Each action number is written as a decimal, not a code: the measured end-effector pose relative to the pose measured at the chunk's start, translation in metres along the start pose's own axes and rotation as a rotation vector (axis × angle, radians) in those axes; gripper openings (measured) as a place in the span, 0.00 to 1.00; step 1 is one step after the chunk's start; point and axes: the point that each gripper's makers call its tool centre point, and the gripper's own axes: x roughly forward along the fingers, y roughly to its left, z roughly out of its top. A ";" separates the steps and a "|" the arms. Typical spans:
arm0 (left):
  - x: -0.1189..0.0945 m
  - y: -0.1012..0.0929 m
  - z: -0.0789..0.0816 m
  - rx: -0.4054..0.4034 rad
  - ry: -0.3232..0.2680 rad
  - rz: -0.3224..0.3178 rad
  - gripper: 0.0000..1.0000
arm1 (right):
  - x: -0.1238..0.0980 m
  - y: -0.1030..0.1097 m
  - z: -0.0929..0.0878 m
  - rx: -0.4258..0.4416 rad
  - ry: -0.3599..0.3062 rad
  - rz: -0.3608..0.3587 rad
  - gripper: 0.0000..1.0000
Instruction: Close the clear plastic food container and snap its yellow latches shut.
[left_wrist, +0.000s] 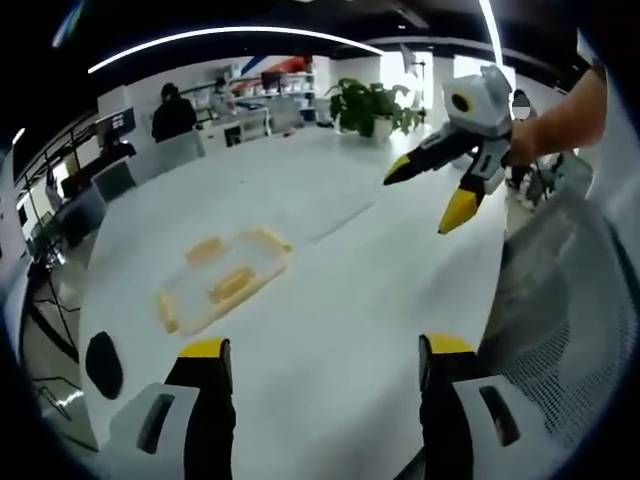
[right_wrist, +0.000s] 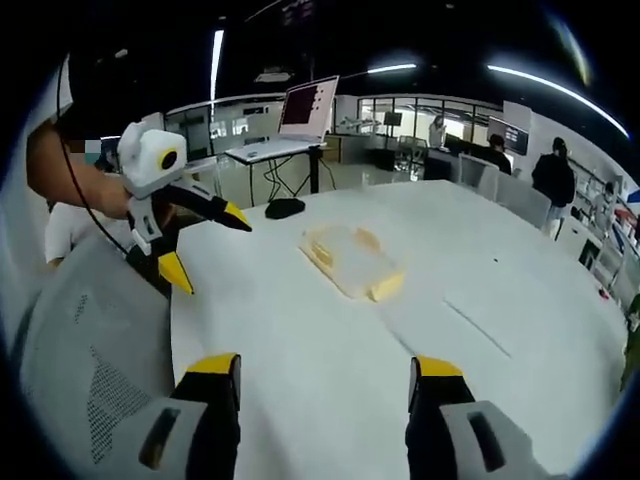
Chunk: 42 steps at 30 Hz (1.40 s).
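Yellow-tipped jaws stand wide apart at the bottom of the left gripper view, so the left gripper is released and carries nothing, hovering over bare white table. Same story in the right gripper view: the right gripper has its jaws spread, nothing between them, white tabletop underneath. Just beyond, a grey mesh chair back crowds the near edge of the table on the person's side. Move out a little and each tool catches the other in the air, jaws parted, a hand wrapped around the body, clear of the table. Now the thing that matters: the clear plastic container lies flat on the table ahead and to the left of the left gripper, apart from both tools, with yellow latches showing along its edges. From the right gripper it sits ahead near centre, its long side running away from the viewer and angling rightward. Whether the lid is seated cannot be told; it looks low and flat. My read is that neither tool has reached it yet, and the left one looks a touch nearer, so the coming move is a reach forward and inward from both sides. Past it a dark computer mouse rests near the far edge, then a laptop on a stand, desks and people standing in the office beyond.
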 end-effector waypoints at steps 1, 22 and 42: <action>0.000 0.002 0.000 0.002 0.002 0.000 0.75 | 0.001 -0.001 0.000 -0.004 0.002 0.000 0.67; 0.007 0.031 -0.016 0.017 0.073 -0.022 0.74 | 0.018 -0.016 0.004 -0.038 0.027 0.033 0.65; 0.012 0.054 -0.021 0.041 0.113 -0.030 0.72 | 0.035 -0.031 0.015 -0.093 0.040 0.048 0.63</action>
